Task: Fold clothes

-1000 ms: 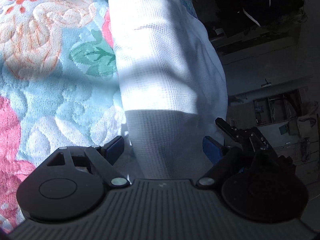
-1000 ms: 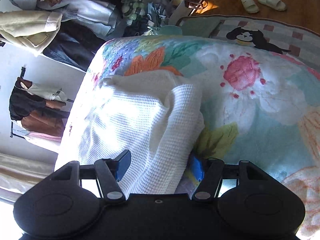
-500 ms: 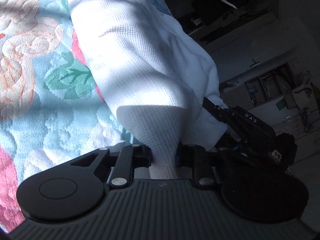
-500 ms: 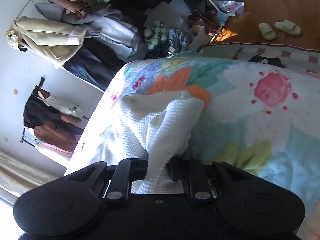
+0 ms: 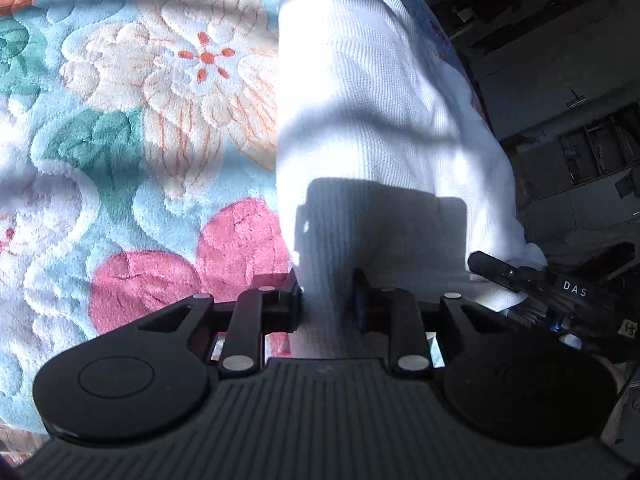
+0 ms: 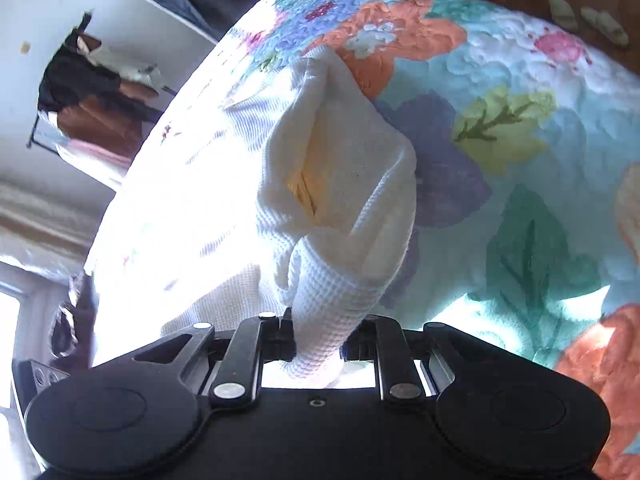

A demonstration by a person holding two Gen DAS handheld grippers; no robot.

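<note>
A white waffle-knit garment (image 5: pixel 380 120) lies along the edge of a floral quilted bed cover (image 5: pixel 140 140). My left gripper (image 5: pixel 326 304) is shut on the garment's near end, with cloth bunched between the jaws. In the right wrist view the same garment (image 6: pixel 328 184) is lifted off the cover in a loose fold. My right gripper (image 6: pixel 318 340) is shut on its near corner. The other gripper (image 5: pixel 560 288) shows as a black arm at the right of the left wrist view.
The bed cover (image 6: pixel 520 140) spreads to the right in the right wrist view. Clothes hang on a rack (image 6: pixel 92 92) by the wall at left. Slippers (image 6: pixel 588 20) lie on the wooden floor beyond the bed. Dark shelves (image 5: pixel 592 152) stand past the bed edge.
Both grippers closed on the white garment from open. They have since lifted and pulled it, so the cloth now rises off the bed cover in a fold.
</note>
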